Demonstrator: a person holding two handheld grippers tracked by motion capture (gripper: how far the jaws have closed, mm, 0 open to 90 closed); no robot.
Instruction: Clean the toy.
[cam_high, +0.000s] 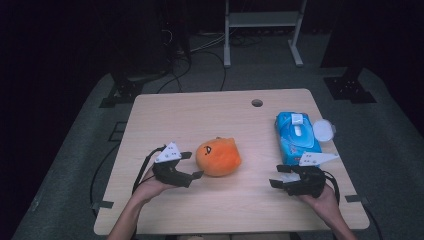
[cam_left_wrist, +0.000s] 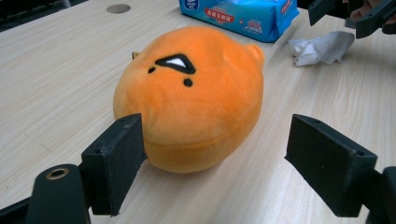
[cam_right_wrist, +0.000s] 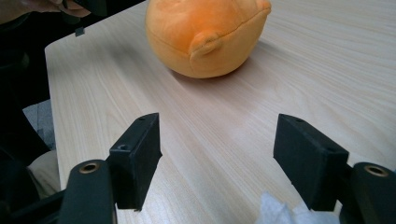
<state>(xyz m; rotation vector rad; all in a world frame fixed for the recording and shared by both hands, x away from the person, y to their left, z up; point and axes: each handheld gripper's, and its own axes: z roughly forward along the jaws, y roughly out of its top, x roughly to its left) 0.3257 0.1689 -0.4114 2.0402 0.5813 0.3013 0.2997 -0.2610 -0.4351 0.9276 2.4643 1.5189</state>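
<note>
On a pale wooden table (cam_high: 165, 115), the left gripper (cam_high: 192, 165) is reaching, jaws spread, around an orange plush toy (cam_high: 218, 157); the right gripper (cam_high: 280, 176) is waiting spread apart.

The high view is dim and grainy; the room beyond the table (cam_high: 220, 107) falls to near black, with soft detail throughout. Both gripper views are brighter and evenly lit from above. The orange plush toy (cam_left_wrist: 191, 93) casts a soft shadow on the wood. The near jaws are slightly soft. No glare noted; edges show mild wide-angle stretch.
</note>
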